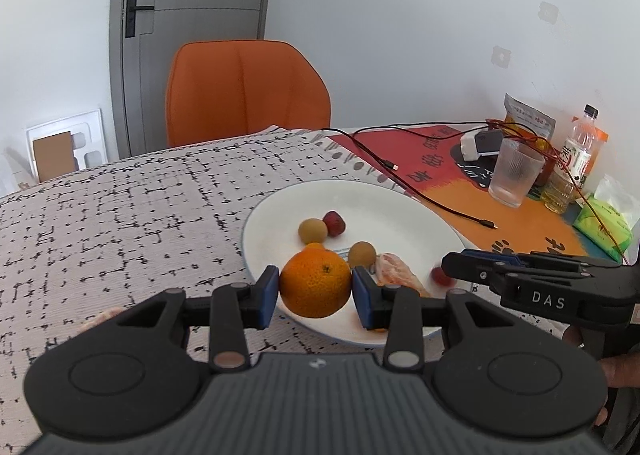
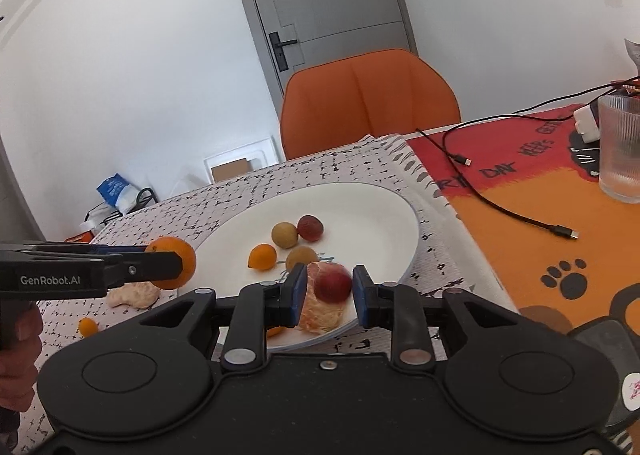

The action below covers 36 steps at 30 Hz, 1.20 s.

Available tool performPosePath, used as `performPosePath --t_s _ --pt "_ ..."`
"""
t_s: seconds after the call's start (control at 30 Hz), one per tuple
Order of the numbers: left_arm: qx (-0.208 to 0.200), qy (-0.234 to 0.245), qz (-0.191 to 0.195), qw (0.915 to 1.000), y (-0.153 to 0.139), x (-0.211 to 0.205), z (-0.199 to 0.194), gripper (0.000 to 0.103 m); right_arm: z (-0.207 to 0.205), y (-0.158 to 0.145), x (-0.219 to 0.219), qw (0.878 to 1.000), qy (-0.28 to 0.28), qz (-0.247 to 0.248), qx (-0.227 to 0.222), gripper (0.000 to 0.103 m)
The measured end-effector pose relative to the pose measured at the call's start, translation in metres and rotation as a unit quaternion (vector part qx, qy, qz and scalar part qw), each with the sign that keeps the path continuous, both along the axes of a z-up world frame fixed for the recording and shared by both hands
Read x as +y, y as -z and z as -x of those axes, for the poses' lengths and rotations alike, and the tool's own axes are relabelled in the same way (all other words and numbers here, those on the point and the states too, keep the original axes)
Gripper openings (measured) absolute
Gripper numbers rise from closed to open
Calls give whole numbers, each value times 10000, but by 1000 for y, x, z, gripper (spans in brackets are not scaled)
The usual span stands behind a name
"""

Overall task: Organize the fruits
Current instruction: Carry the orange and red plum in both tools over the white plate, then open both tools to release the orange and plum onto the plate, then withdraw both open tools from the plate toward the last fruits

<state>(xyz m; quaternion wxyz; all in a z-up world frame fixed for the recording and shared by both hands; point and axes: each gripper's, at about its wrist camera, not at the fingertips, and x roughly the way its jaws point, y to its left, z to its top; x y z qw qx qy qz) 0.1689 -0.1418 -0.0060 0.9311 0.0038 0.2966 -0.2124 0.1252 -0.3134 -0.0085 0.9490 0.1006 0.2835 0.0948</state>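
Your left gripper pinches round orange mandarin, lower centre, above white ceramic plate rim; your right gripper spread around small red fruit over plate

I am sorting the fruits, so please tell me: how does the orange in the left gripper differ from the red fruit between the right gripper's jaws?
The orange is bright orange; the red fruit is dark red. The orange is clearly larger. The left gripper clamps the orange; the right gripper only straddles the red fruit, which lies by a peeled segment on the plate. Both are round.
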Motion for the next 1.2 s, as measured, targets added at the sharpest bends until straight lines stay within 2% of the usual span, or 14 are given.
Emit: performPosePath --t_s 0.13,0.3,0.43,0.67,0.83,0.97,1.03,1.1,1.2 --pt "36 8 -26 10000 1 -8 -2 39 2 -1 -4 10000 11 -46 12 30" --pt "78 -54 31 9999 -4 -5 -1 44 3 -1 -4 10000 9 -82 36 37" --pt "39 -148 9 9999 -6 3 4 56 5 -2 0 10000 -32 -88 25 41" --pt "-49 -337 13 9994 -11 20 12 75 7 -7 10 9999 -123 -40 -29 58" --pt "-161 -504 7 9986 -17 32 19 83 9 -12 18 9998 -198 4 -74 68" --pt "-188 -620 34 9979 -19 43 24 84 9 -16 24 9996 -260 19 -108 78" --pt "-182 -688 56 9974 -19 50 26 85 9 -17 29 9995 -306 16 -105 86" --pt "-204 -771 80 9968 -20 57 29 86 10 -18 34 9994 -334 44 -107 101" --pt "-313 -944 62 9950 -20 66 35 94 10 -20 43 9991 -377 107 -138 103"
